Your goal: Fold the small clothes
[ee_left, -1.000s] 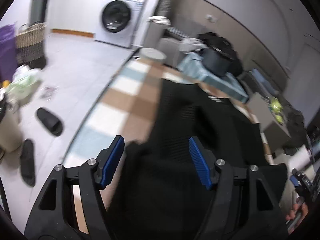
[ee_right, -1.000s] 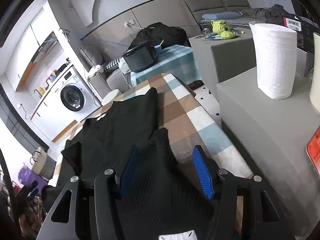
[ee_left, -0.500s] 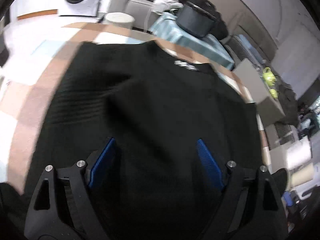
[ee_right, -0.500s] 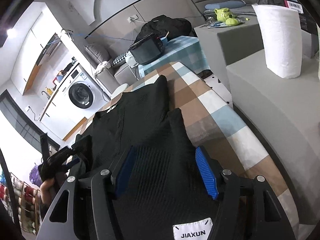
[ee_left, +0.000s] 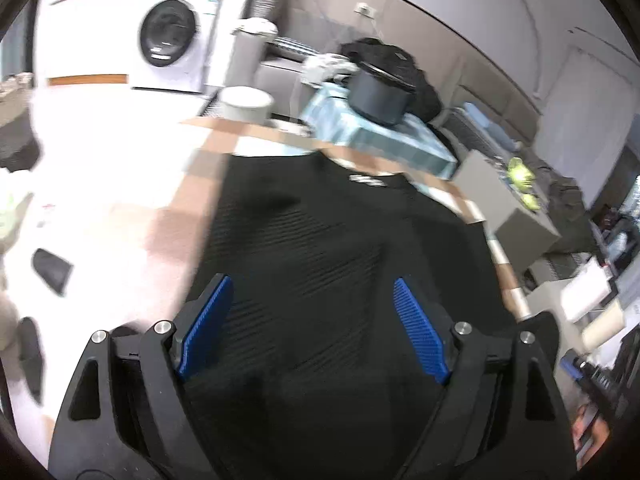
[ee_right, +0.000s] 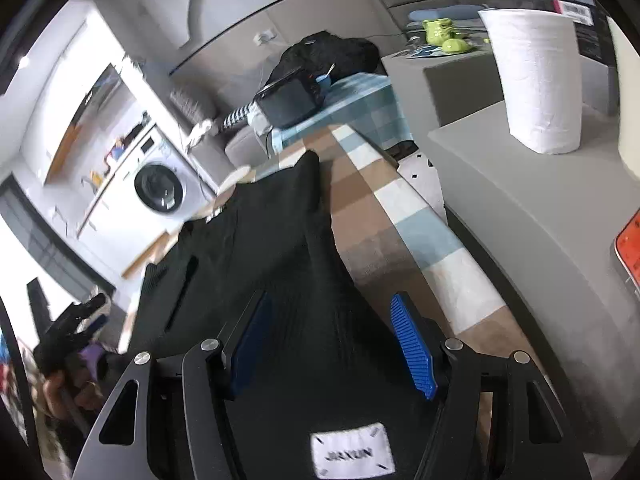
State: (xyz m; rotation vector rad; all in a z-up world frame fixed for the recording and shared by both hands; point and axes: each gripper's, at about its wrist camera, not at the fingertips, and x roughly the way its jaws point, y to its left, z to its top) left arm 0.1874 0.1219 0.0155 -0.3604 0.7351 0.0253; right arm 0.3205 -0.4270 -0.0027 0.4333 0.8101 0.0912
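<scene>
A black ribbed shirt (ee_left: 328, 240) lies spread on a checked brown, white and blue table (ee_left: 256, 140). It also shows in the right wrist view (ee_right: 280, 240), with a white label (ee_right: 352, 454) near its bottom hem. My left gripper (ee_left: 312, 320) is open, its blue pads over the shirt's lower left part. My right gripper (ee_right: 332, 340) is open over the shirt's lower right edge. Neither holds cloth. The left gripper shows at the left edge of the right wrist view (ee_right: 72, 332).
A grey counter (ee_right: 540, 208) with a paper-towel roll (ee_right: 536, 80) stands right of the table. A blue-covered stand (ee_left: 372, 136) with a black bag (ee_left: 380, 96) sits beyond the far end. A washing machine (ee_left: 172, 36) and slippers (ee_left: 50, 268) are on the left.
The left gripper has swung back out toward the shirt's left side and the view has lifted. The right gripper has shifted slightly along the shirt's right edge. Both stay open.
</scene>
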